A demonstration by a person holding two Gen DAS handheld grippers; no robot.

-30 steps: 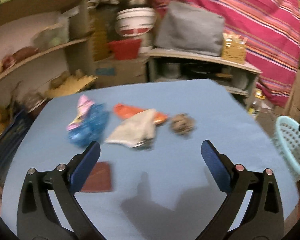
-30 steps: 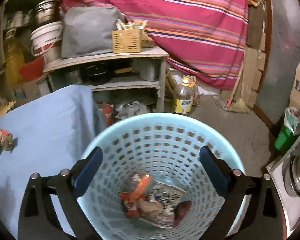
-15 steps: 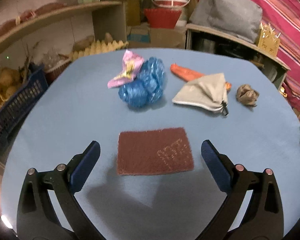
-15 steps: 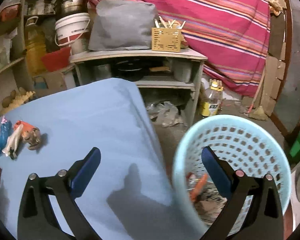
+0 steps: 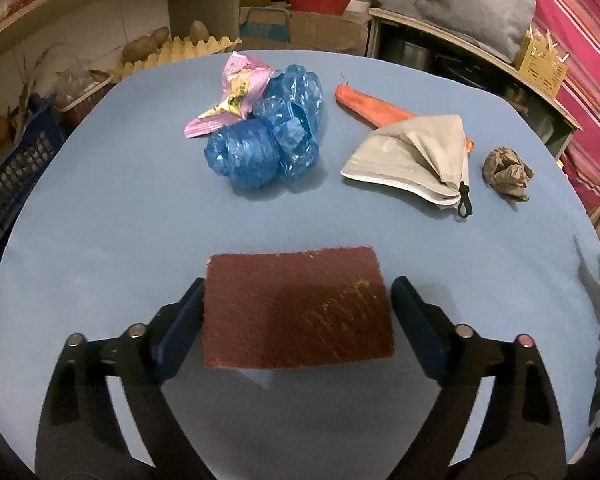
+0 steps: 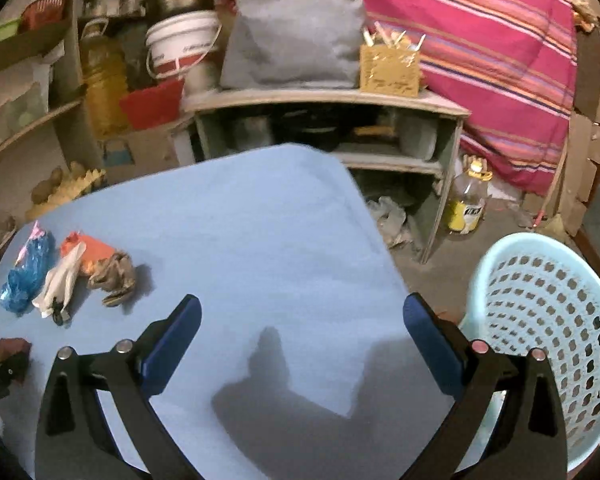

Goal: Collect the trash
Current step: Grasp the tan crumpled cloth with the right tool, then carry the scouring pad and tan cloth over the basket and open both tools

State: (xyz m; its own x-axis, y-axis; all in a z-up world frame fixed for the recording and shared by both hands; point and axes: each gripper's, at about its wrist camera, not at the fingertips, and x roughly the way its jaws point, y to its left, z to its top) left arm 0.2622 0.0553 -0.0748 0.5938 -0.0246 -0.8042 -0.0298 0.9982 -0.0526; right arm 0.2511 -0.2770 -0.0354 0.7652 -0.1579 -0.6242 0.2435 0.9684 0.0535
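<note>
Maroon pad (image 5: 298,310) lies flat on the blue desk (image 5: 120,208), between the fingers of the left claw (image 5: 296,322), which straddles it wide open; the pad's left edge looks to be against the left finger, and nothing is gripped yet. Beyond it the rest of the trash waits: a blue bag (image 5: 266,142) with a pink wrapper (image 5: 236,94) on it, an orange wrapper (image 5: 374,108) partly under a grey pouch (image 5: 414,156), and a brown wad (image 5: 506,172) just beside that. So I'd say most of the collecting is still to do. The right claw (image 6: 300,346) hangs wide open and empty over the desk's near right part, with the basket (image 6: 540,308) on the floor just off the right edge. That side of the desk is bare, giving room to carry things across.
</note>
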